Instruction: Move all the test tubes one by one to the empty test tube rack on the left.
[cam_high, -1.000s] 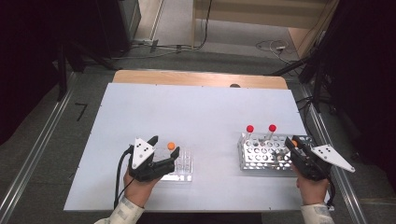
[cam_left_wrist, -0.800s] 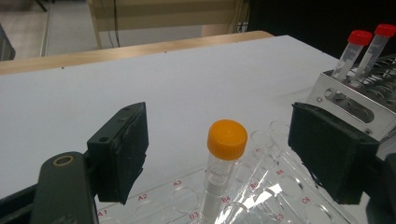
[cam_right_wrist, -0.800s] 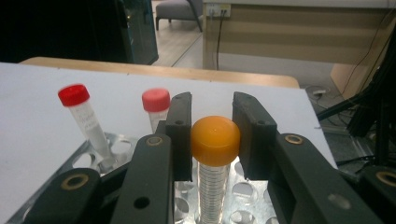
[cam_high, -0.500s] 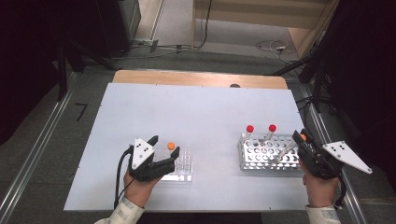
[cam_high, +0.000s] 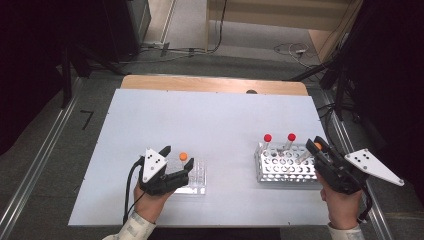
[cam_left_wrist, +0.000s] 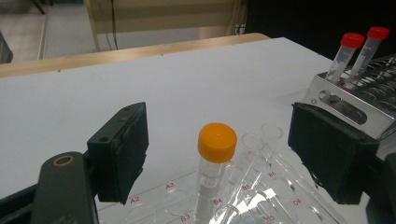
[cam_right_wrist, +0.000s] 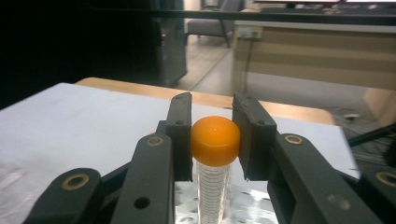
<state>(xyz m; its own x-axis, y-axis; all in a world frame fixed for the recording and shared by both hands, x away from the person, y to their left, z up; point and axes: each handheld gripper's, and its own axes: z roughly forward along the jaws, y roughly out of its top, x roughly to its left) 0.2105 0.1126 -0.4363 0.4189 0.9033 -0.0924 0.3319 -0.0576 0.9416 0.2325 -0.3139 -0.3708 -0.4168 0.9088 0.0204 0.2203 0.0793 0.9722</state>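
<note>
High view: I see the white table (cam_high: 210, 130) with two racks on it. My left gripper (cam_high: 176, 162) sits at about 7 o'clock on the tabletop, over the clear plastic rack (cam_high: 197, 177), its jaws apart on either side of an orange-capped tube (cam_high: 183, 156) that stands in that rack; neither pad touches it. My right gripper (cam_high: 316, 146) is at about 4 o'clock, at the right end of the metal rack (cam_high: 285, 167), with an orange cap (cam_high: 317, 145) showing between its tips. Two red-capped tubes (cam_high: 268, 138) stand tilted along the far edge of the metal rack, just beside each other. Left gripper view: the two black pads (cam_left_wrist: 123, 149) stand wide, one at 9 o'clock and one at 3 o'clock of the standing tube (cam_left_wrist: 215, 161), clear gaps on both sides. The tube occupies a hole near the labels B3 and B4; the metal rack (cam_left_wrist: 345, 100) with the red caps (cam_left_wrist: 351, 39) lies at 2 o'clock, well apart. Right gripper view: the jaws are clamped on the orange cap (cam_right_wrist: 215, 141) of a second tube (cam_right_wrist: 211, 186), both pads pressing its sides. The tube hangs upright below the cap, its graduated body over the shiny rack top (cam_right_wrist: 247, 205); I cannot tell whether its foot is in a hole.
</note>
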